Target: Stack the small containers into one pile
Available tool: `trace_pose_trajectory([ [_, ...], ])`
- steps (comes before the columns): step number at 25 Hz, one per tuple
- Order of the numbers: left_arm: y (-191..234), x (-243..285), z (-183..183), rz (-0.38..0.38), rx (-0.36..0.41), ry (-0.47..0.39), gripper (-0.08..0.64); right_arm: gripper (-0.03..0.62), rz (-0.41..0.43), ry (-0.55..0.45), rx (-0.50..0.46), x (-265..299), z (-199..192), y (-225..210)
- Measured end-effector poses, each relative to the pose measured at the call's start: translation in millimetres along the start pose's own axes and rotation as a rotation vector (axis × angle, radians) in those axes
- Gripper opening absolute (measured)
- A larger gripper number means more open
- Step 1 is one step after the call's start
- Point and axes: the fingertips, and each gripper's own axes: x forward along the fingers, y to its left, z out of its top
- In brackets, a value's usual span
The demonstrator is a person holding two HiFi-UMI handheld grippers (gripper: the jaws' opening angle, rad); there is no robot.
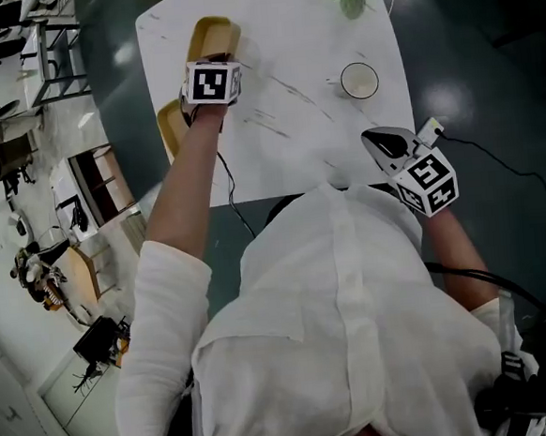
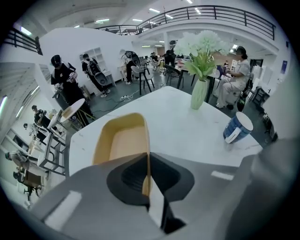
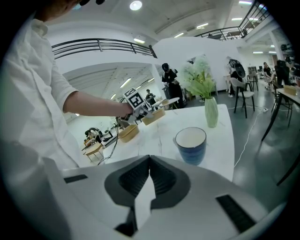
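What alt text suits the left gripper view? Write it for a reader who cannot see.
The left gripper is shut on the near wall of a tan container over a white table. Beyond it are a green vase of white flowers, a blue mug and people in a hall.

Head view: looking steeply down onto the white table [image 1: 289, 61].
Left gripper view: sitting low, facing across it toward the vase [image 2: 198, 93].
Right gripper view: sitting near the mug [image 3: 191, 143], facing the left gripper [image 3: 144, 111].
All three sharing the mug.
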Motion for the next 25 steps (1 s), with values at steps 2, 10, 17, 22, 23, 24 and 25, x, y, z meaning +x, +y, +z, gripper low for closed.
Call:
trace_pose_trajectory([
  [2, 3, -13, -4, 0.009, -0.018, -0.007, 0.018, 0.003, 0.021, -0.003, -0.004, 2, 5, 5],
  [10, 28, -61, -39, 0.042, -0.136, -0.025, 0.018, 0.004, 0.086, -0.008, -0.051, 21, 22, 23],
  [17, 53, -86, -86, 0.099, -0.224, 0.0, 0.018, 0.005, 0.139, 0.006, -0.09, 40, 26, 40],
  [22, 61, -100, -121, 0.109, -0.301, 0.018, 0.018, 0.005, 0.173, 0.014, -0.117, 52, 34, 50],
  [23, 61, -102, -128, 0.112, -0.317, 0.021, 0.018, 0.005, 0.181, 0.015, -0.12, 55, 35, 53],
  [24, 62, -105, -135, 0.117, -0.331, 0.026, 0.018, 0.004, 0.189, 0.015, -0.123, 57, 37, 55],
  [25, 62, -107, -141, 0.122, -0.343, 0.033, 0.018, 0.005, 0.198, 0.015, -0.127, 59, 38, 59],
])
